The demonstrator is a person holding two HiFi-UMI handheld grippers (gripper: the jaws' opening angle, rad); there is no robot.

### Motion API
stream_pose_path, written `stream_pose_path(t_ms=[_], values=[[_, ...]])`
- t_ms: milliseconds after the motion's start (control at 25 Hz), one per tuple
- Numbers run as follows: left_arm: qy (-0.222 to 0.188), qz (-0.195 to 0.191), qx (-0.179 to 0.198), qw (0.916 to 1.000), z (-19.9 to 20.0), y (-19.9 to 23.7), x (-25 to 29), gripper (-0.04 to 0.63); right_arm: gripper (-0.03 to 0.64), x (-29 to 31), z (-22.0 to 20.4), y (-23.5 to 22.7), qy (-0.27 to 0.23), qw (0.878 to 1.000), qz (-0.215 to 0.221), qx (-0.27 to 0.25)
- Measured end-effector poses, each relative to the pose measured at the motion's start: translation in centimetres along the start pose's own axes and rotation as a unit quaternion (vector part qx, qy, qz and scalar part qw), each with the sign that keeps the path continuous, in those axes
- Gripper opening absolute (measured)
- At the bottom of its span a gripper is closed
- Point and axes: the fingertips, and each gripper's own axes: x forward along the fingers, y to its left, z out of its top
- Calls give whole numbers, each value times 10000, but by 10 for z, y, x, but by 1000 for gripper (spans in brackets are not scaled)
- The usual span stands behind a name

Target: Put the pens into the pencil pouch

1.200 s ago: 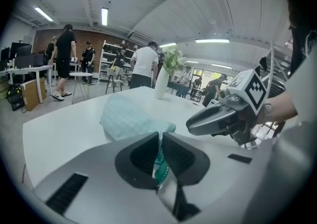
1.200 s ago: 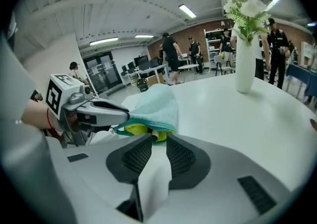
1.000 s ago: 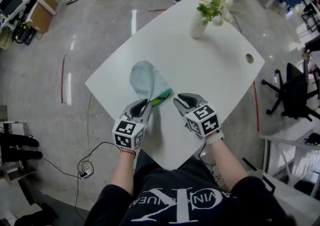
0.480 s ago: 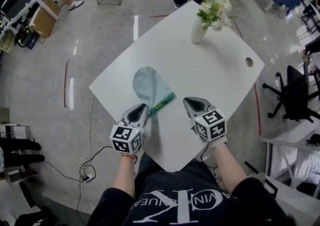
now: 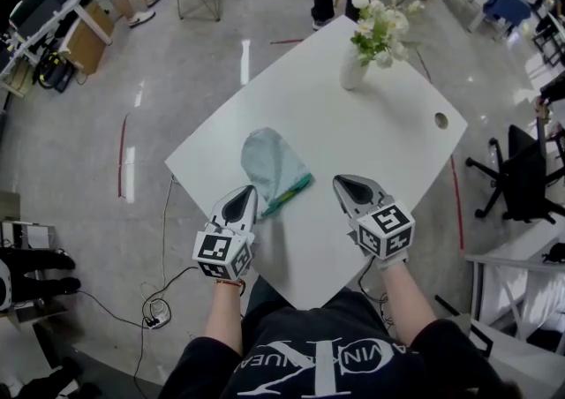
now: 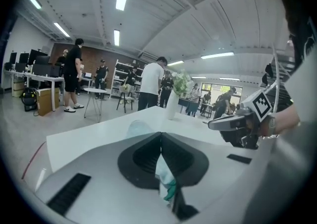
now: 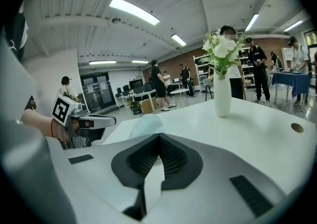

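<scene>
A pale teal pencil pouch lies flat on the white table, with a green strip showing at its near end. No loose pen is in sight. My left gripper hovers just near-left of that end, its jaws closing to a touch with nothing between them. My right gripper hangs to the right of the pouch, apart from it, jaws likewise closing on nothing. In the left gripper view the pouch shows beyond the gripper. The right gripper view has the pouch past the gripper.
A white vase of flowers stands near the table's far corner, and a round cable hole sits at the right corner. An office chair is right of the table. People stand beyond the far edge.
Both grippers have drawn back from the pouch toward me and risen. The left tips no longer touch the pouch's green end. The right jaws have gone from open to shut.
</scene>
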Motion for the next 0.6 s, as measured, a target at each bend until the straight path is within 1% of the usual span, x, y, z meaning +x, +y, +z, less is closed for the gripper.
stream_pose_path(t_ms=[200, 400, 600], values=[[-387, 179, 42, 9991, 28, 7, -10, 5, 9, -8, 23, 4, -313, 9994, -6, -164], [-755, 363, 43, 9965, 51, 12, -26, 5, 9, -18, 43, 11, -545, 9977, 6, -401], [-1032, 492, 101, 9934, 70, 13, -40, 5, 9, -27, 58, 13, -738, 9962, -23, -462]])
